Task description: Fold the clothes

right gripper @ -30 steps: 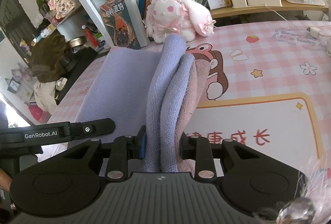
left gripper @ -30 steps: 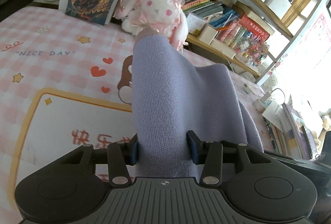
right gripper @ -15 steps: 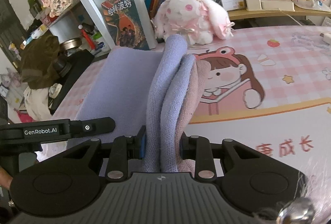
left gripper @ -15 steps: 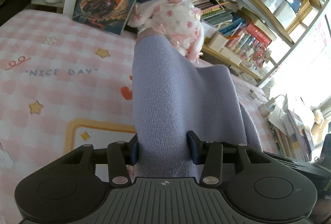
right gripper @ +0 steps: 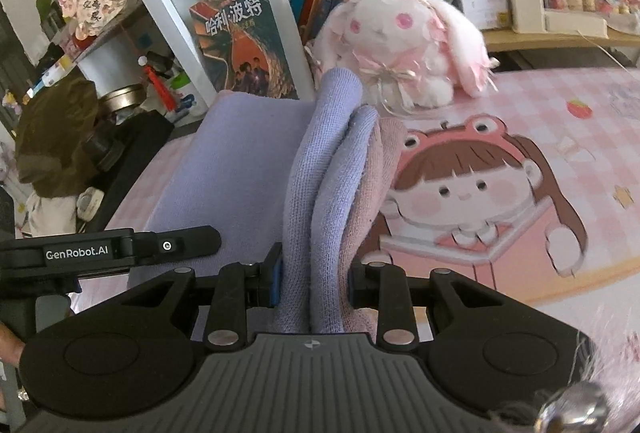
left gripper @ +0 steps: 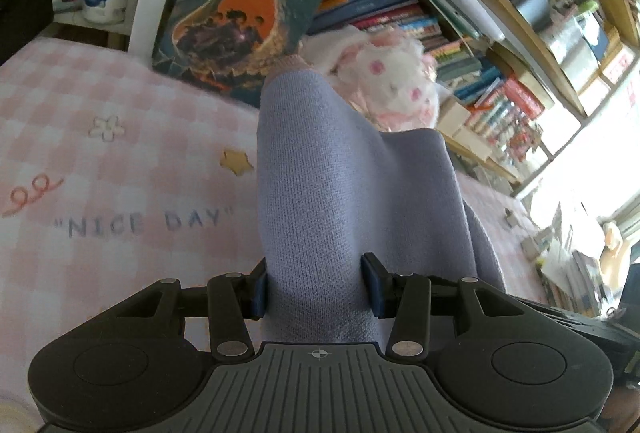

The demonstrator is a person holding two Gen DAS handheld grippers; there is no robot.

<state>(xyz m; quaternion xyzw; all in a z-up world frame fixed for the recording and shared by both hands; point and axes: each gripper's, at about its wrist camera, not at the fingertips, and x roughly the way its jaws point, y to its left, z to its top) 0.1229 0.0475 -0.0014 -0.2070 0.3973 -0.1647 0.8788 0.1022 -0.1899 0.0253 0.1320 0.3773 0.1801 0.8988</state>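
Observation:
A lavender knit garment (left gripper: 344, 201) with a pale pink inner side is held up between both grippers above the pink checked mat. In the left wrist view my left gripper (left gripper: 318, 291) is shut on a thick fold of it. In the right wrist view my right gripper (right gripper: 314, 281) is shut on several bunched layers of the same lavender garment (right gripper: 320, 185), with its pink lining showing on the right. The cloth stretches flat to the left toward the left gripper's body (right gripper: 104, 253). The fingertips of both grippers are hidden in fabric.
The pink checked mat (left gripper: 100, 169) with a cartoon girl print (right gripper: 472, 189) covers the table. A pink plush rabbit (right gripper: 404, 41), an upright book (right gripper: 244, 45) and crowded bookshelves (left gripper: 460, 45) stand at the back edge. A dark bag and clutter (right gripper: 56, 137) lie beyond the table's left side.
Both grippers have carried the garment forward toward the book and plush rabbit, which now look larger and closer. The grip on the cloth is unchanged.

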